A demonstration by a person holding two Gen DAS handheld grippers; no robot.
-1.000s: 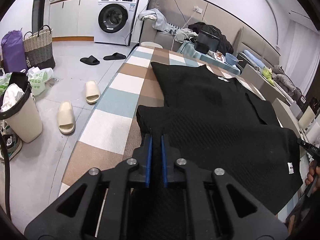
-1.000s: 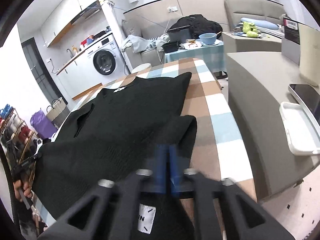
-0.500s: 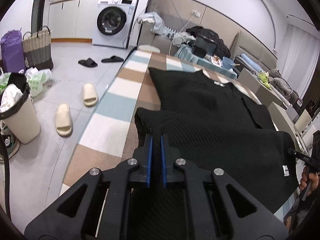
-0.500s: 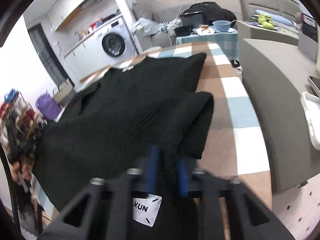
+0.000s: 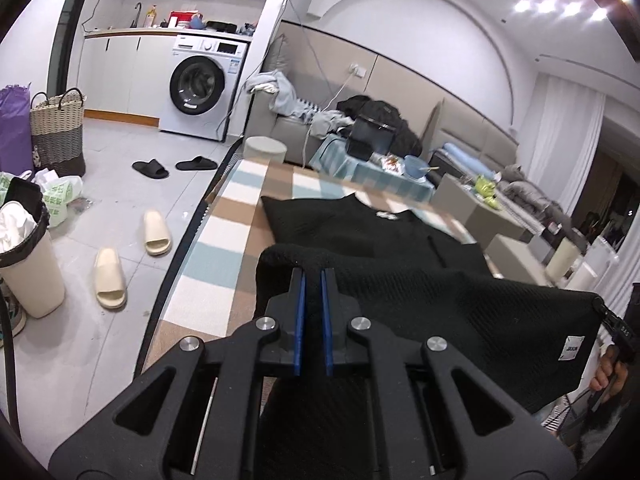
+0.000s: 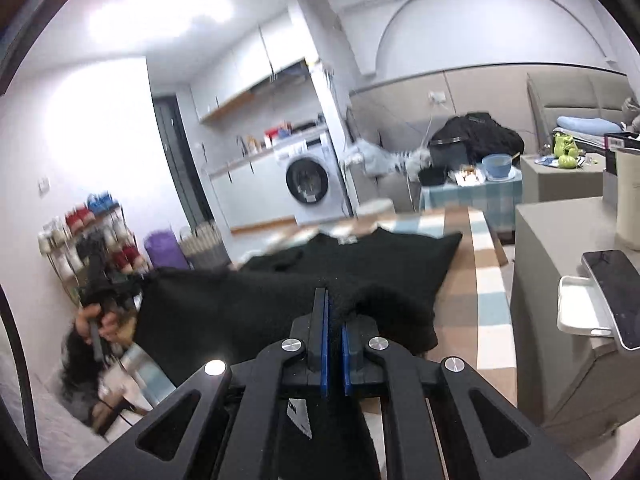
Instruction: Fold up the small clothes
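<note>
A black knitted sweater (image 5: pixel 400 256) lies on a checked table (image 5: pixel 224 240), collar at the far end. My left gripper (image 5: pixel 313 276) is shut on the sweater's near left hem corner and holds it lifted above the table. My right gripper (image 6: pixel 333 300) is shut on the near right hem corner of the sweater (image 6: pixel 360 256), also lifted. The hem stretches taut between the two grippers, with a white label (image 5: pixel 572 348) near the right one. The right wrist view is motion-blurred.
The table's left edge (image 5: pixel 188 240) drops to a floor with slippers (image 5: pixel 156 232) and a bin (image 5: pixel 28 264). On the right stands a grey counter (image 6: pixel 560 240) with a white tray (image 6: pixel 580 308) and a phone (image 6: pixel 616 292). A sofa (image 5: pixel 300 128) stands beyond the table.
Both grippers have risen with the hem, lifting the sweater's near half off the table and carrying it toward the collar. Both stay shut.
</note>
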